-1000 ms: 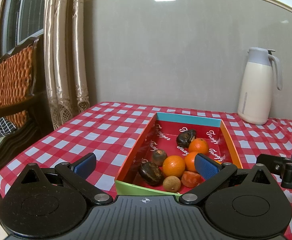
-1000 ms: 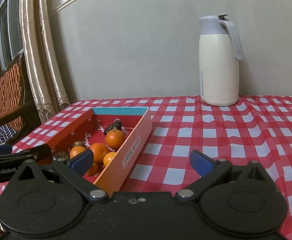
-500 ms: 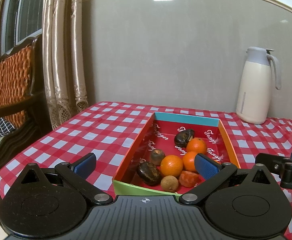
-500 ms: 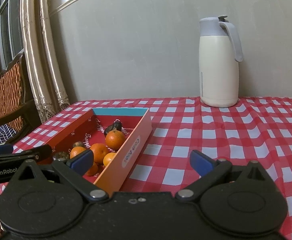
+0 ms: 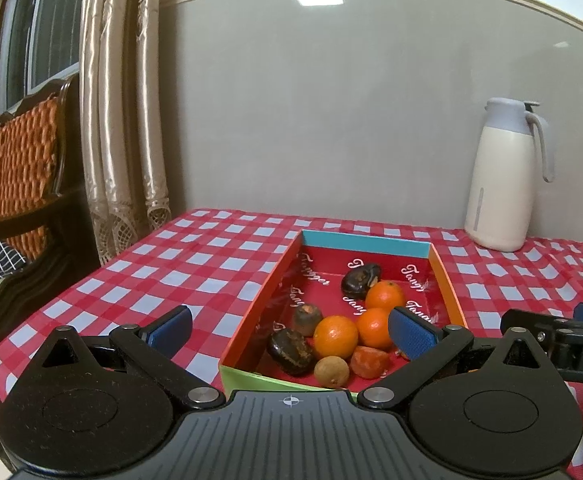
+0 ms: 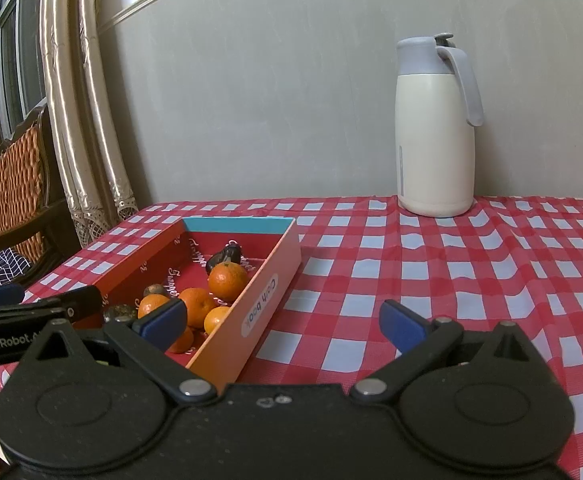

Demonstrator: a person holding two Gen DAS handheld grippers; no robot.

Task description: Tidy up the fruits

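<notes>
Cardboard forms the box [image 5: 445, 276], which sits at lower centre of the left wrist view on the checked cloth [image 5: 211, 264] and holds all the fruit in sight. Three oranges [image 5: 335, 337] lie in a cluster toward the near right of the box; two dark, wrinkled fruits [image 5: 290, 351], a small brown one [image 5: 331, 371], a greyish one [image 5: 308, 319] and a reddish piece [image 5: 369, 363] lie around them, several touching. The left gripper [image 5: 289, 330] hangs just short of the near wall with its jaws spread wide and nothing between them. The right gripper [image 6: 283, 322] is likewise spread and empty, lower centre of its view, with the box at lower left and bare cloth ahead. Oranges are probably light, firm and round, so liable to roll; take hold across the widest part with moderate pressure. Dark fruits look shrivelled and possibly soft or spoiled; grip gently to avoid crushing. Crowding leaves little finger room, so approach an outer fruit from above. A jug [image 6: 435, 128] stands well apart at upper right.
</notes>
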